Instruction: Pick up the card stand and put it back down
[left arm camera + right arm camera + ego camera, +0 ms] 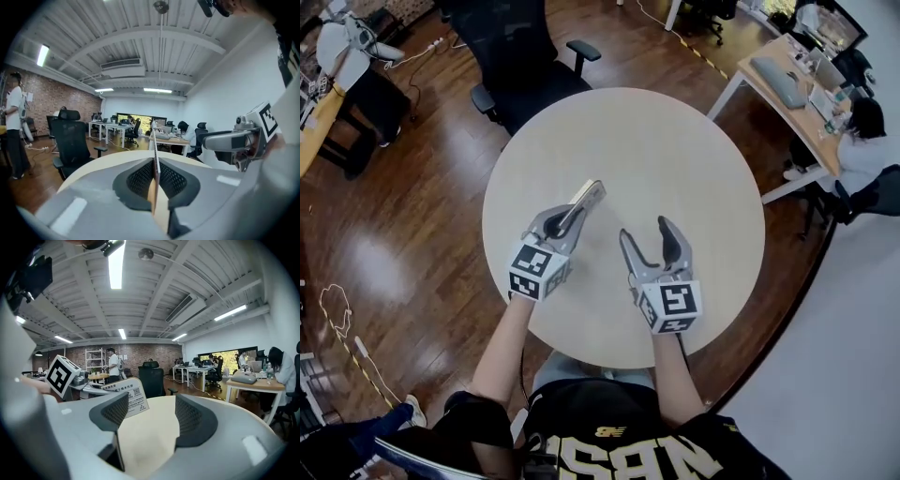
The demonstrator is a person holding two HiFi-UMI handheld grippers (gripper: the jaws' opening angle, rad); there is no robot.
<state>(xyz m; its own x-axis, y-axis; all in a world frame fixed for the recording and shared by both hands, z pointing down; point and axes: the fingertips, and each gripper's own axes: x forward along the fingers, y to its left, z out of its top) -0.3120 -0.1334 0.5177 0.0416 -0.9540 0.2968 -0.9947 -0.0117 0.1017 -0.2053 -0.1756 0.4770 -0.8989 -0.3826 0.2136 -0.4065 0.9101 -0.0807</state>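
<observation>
The card stand (587, 197) is a thin clear plate with a printed white card, held up above the round table (675, 159). My left gripper (567, 220) is shut on its lower end. In the left gripper view the card stand (154, 154) shows edge-on, pinched between the two dark pads. In the right gripper view the card stand (125, 397) shows its printed face at the left, beyond the left jaw. My right gripper (650, 242) stands open to the right of the stand, with nothing between its jaws; the right gripper (150, 420) frames only bare tabletop.
A black office chair (520, 56) stands at the table's far edge. A wooden desk (787, 89) with a seated person (862, 141) is at the upper right. Dark wood floor surrounds the table on the left.
</observation>
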